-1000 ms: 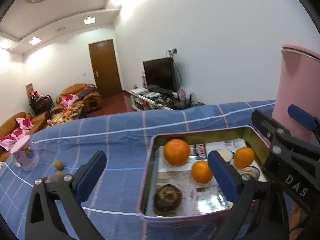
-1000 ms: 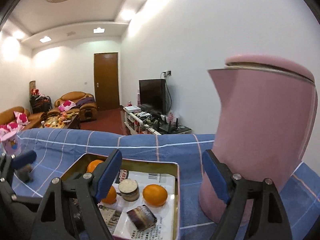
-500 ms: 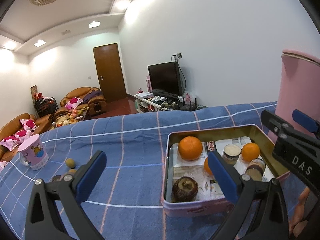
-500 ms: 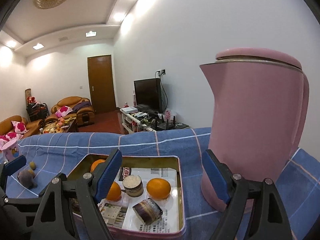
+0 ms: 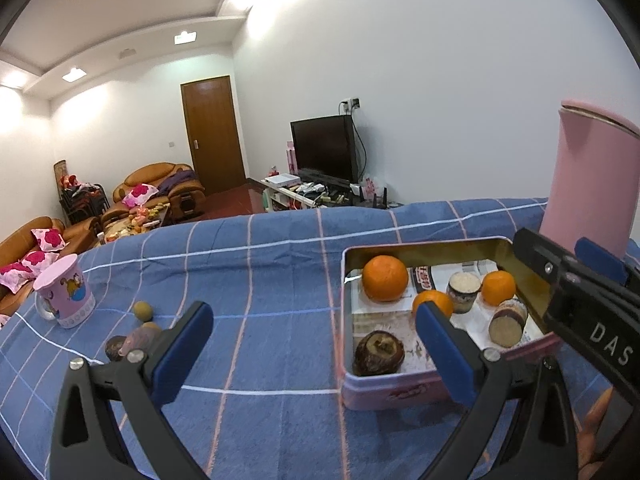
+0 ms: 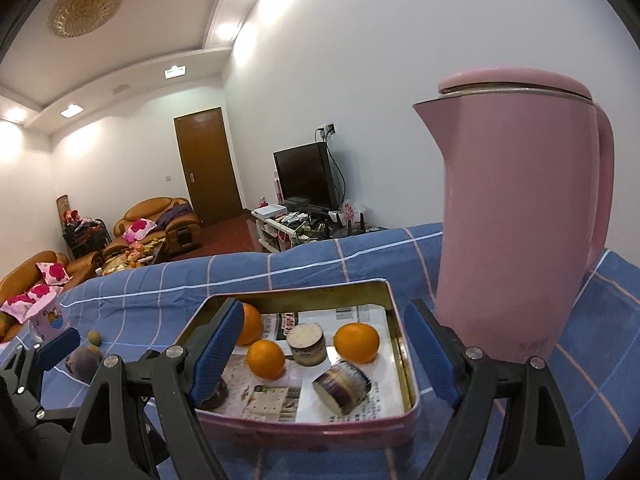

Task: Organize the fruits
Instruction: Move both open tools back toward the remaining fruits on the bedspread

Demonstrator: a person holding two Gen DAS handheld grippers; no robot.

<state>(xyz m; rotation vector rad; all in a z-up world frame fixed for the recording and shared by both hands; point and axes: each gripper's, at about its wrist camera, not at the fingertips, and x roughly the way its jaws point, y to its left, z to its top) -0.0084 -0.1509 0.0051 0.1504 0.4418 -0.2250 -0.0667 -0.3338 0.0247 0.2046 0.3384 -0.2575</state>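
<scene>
A pink tin tray (image 5: pixel 400 390) (image 6: pixel 320 428) sits on the blue checked cloth. It holds three oranges (image 5: pixel 385 278) (image 6: pixel 356 342), two cut taro pieces (image 5: pixel 463 292) (image 6: pixel 341 381) and a dark round taro (image 5: pixel 379 352). More small fruits lie loose at the left: a brown-green one (image 5: pixel 142 310) and purple ones (image 5: pixel 132 340) (image 6: pixel 83 362). My left gripper (image 5: pixel 314 354) is open and empty, near the tray's front left corner. My right gripper (image 6: pixel 324 354) is open and empty, above the tray's front edge.
A tall pink kettle (image 6: pixel 520 216) (image 5: pixel 588 176) stands right of the tray. A pink cartoon mug (image 5: pixel 64 296) stands at the far left of the cloth. Beyond the table are sofas, a door and a TV.
Both grippers have pulled back and up from the tray, so more of the tray and cloth shows. Both stay open and empty.
</scene>
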